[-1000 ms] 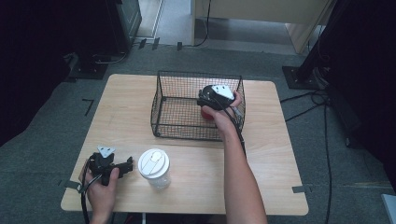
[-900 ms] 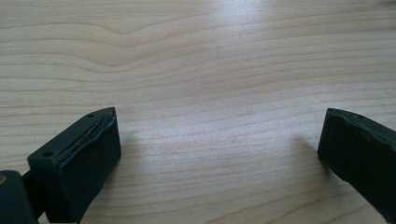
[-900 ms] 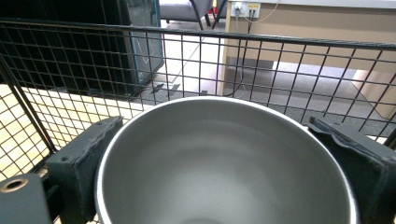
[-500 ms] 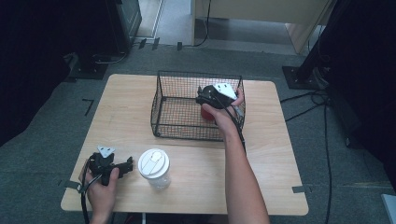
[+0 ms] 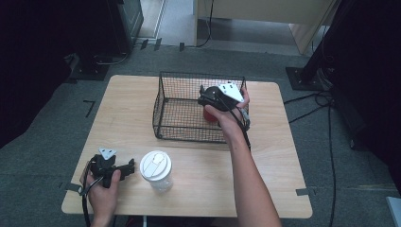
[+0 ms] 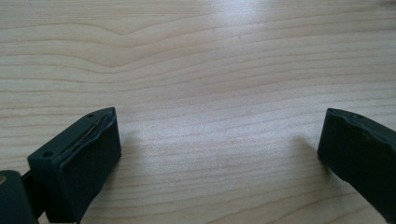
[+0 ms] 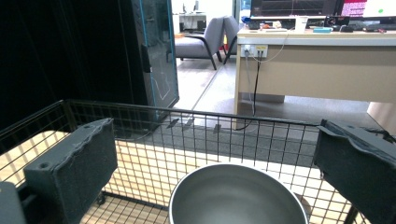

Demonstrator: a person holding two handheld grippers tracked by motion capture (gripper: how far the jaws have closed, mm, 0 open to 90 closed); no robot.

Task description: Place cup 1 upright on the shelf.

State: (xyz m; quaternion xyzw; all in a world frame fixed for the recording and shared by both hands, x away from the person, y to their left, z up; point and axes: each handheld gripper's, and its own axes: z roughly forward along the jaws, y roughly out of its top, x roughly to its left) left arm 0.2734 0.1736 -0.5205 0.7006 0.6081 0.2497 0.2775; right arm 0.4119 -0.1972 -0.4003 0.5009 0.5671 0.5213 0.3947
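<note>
Snagging is the risk: right claw (image 7: 219, 154), jaws just spread wide off the bowl (image 7: 236, 196) sitting in the wire basket (image 5: 163, 125) (left claw (image 6: 219, 154) released too), could catch the rim.

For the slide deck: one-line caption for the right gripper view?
Right gripper, jaws open, above a metal bowl sitting inside the black wire basket.
</note>
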